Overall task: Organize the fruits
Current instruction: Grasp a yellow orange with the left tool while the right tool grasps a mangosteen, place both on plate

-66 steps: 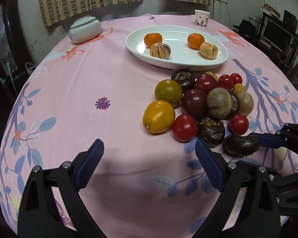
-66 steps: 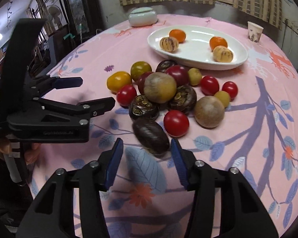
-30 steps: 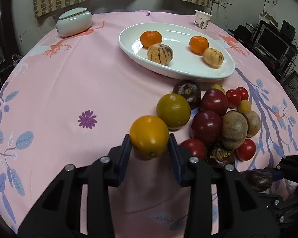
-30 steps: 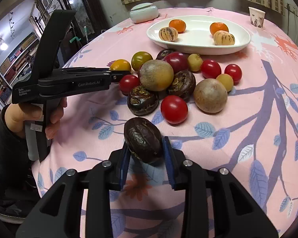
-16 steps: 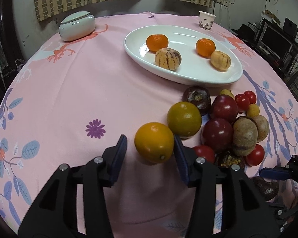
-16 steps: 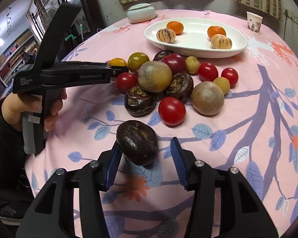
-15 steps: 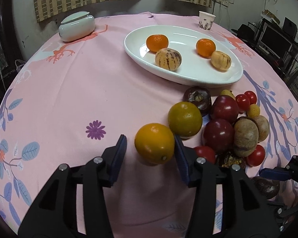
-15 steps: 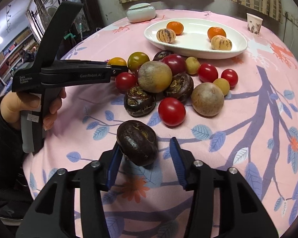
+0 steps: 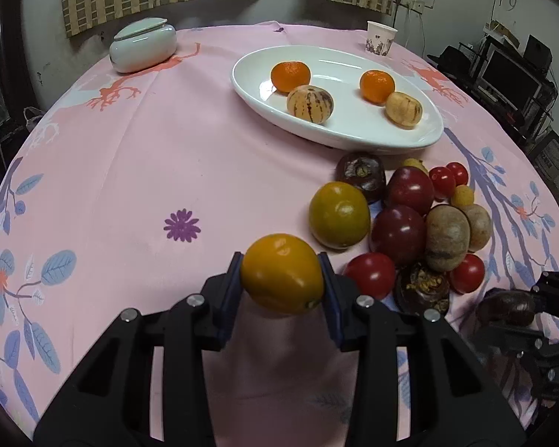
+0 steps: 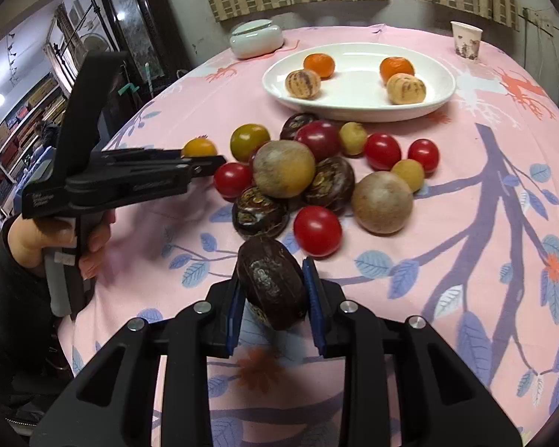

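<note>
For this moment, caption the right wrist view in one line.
Right tool clamps a dark wrinkled fruit near the loose pile, white plate beyond.

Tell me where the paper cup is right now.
The paper cup stands at the far edge of the table, beyond the right end of the white plate in the left wrist view, apart from the fruit pile.

Black hand-held gripper (image 9: 282, 294), blue pads, silver screws, dark sleeve (image 10: 15, 298)
</note>
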{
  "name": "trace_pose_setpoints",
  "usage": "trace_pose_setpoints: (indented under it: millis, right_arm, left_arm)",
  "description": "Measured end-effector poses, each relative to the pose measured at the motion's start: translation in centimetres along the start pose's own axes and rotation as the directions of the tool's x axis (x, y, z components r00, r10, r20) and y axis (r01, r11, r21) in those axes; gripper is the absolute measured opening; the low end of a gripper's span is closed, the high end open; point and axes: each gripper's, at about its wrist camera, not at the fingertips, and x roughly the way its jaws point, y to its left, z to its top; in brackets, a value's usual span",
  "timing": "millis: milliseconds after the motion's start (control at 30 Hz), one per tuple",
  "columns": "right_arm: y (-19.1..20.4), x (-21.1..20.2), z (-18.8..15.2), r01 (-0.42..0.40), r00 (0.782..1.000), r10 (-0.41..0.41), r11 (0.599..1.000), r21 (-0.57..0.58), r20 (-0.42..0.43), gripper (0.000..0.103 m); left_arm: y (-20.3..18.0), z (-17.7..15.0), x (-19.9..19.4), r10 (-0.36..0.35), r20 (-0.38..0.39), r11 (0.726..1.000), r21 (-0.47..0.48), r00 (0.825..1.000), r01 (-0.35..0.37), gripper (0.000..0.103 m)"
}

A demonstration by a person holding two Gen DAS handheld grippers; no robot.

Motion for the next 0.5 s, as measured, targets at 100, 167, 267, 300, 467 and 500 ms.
trace_pose_setpoints:
  millis: [100, 167, 267, 300, 467, 500]
  right_arm:
    - [-0.7, -0.8, 0.3, 0.009, 1.0, -0.009, 1.0, 0.009, 0.017, 0.03]
    - [-1.0, -1.3, 0.5, 0.023, 0.999, -0.023, 1.0, 0.008, 0.027, 0.03]
    - [-1.6, -2.1, 1.2, 0.039, 0.998, -0.039, 0.999, 0.006, 0.046, 0.03]
    - [-1.8, -2.5, 1.5, 0.047, 0.997, -0.047, 0.999, 0.004, 0.055, 0.03]
    - [-2.7, -4.3, 3.9, 0.107, 0.989, -0.104, 0.994, -0.018, 0.108, 0.03]
    - [-2.9, -4.5, 4.5, 0.114, 0.987, -0.111, 0.993, -0.019, 0.118, 0.03]
  left_arm:
    - [-0.3, -0.2, -1.3, 0.0, 0.015, 1.0, 0.005, 1.0, -0.001, 0.039]
    - [-0.6, -0.2, -2.2, -0.011, 0.032, 1.0, 0.007, 0.999, 0.011, 0.039]
    - [-1.1, 0.3, -3.5, -0.025, 0.06, 1.0, 0.014, 0.998, 0.024, 0.039]
    - [-1.5, 0.5, -3.9, -0.031, 0.072, 0.999, 0.019, 0.997, 0.029, 0.039]
    - [-3.1, 2.1, -5.0, -0.058, 0.101, 0.997, 0.055, 0.993, 0.052, 0.039]
    - [-3.4, 2.7, -5.0, -0.06, 0.105, 0.997, 0.062, 0.993, 0.054, 0.04]
